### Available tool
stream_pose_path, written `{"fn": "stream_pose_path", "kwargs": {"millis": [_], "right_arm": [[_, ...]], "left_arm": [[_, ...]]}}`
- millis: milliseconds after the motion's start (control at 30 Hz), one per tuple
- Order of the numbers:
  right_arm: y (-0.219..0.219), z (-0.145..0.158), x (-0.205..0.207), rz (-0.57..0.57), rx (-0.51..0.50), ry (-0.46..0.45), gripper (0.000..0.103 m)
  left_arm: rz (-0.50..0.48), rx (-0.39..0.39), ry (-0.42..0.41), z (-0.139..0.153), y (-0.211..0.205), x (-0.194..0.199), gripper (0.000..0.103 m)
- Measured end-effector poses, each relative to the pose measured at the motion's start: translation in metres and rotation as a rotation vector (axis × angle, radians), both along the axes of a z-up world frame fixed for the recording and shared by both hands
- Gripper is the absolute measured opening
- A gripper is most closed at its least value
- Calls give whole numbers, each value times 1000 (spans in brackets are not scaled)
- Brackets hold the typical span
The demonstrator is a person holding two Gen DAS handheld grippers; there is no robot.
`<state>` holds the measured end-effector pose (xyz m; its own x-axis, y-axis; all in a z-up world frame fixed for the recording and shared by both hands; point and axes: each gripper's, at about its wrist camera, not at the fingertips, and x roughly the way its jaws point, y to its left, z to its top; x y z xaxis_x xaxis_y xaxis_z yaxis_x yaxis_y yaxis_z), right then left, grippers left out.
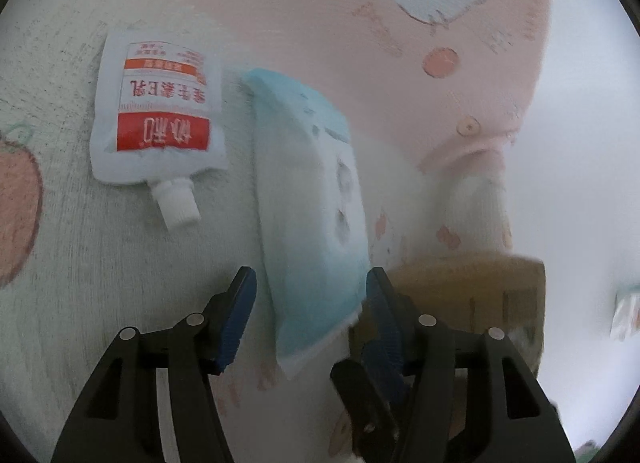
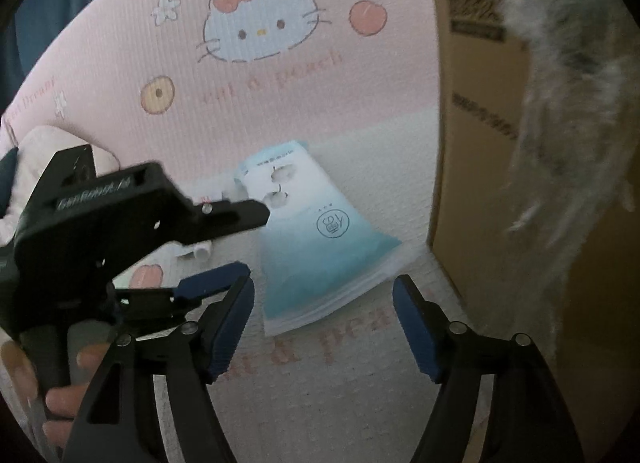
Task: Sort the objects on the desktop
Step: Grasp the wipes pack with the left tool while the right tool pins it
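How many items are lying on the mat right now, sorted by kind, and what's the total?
Spouted pouches: 1, white and red
Flat blue-and-white packs: 1
Cardboard boxes: 1
Total: 3

A pink-and-white cartoon cat mat (image 2: pixel 280 111) covers the surface. On it lie a blue-and-white pouch (image 1: pixel 316 199), a white spouted sachet with red label (image 1: pixel 158 119) just left, and a cardboard box (image 2: pixel 480 151) right.
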<state>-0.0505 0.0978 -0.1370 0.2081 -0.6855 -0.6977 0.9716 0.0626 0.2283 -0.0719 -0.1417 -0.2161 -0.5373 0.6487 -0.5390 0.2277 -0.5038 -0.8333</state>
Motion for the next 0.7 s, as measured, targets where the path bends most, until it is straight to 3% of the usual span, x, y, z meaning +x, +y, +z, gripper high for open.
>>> {"fn": "stream_pose_path", "kwargs": {"millis": [367, 500, 700], "right_arm": [[-22, -19, 1, 18, 52, 31, 74], [-25, -19, 3, 43, 39, 51, 74], [-30, -22, 1, 84, 47, 47, 75]], "left_arm": [[31, 32, -64, -8, -3, -39, 61], [16, -5, -63, -5, 3, -45, 42], [19, -23, -55, -1, 4, -46, 37]]}}
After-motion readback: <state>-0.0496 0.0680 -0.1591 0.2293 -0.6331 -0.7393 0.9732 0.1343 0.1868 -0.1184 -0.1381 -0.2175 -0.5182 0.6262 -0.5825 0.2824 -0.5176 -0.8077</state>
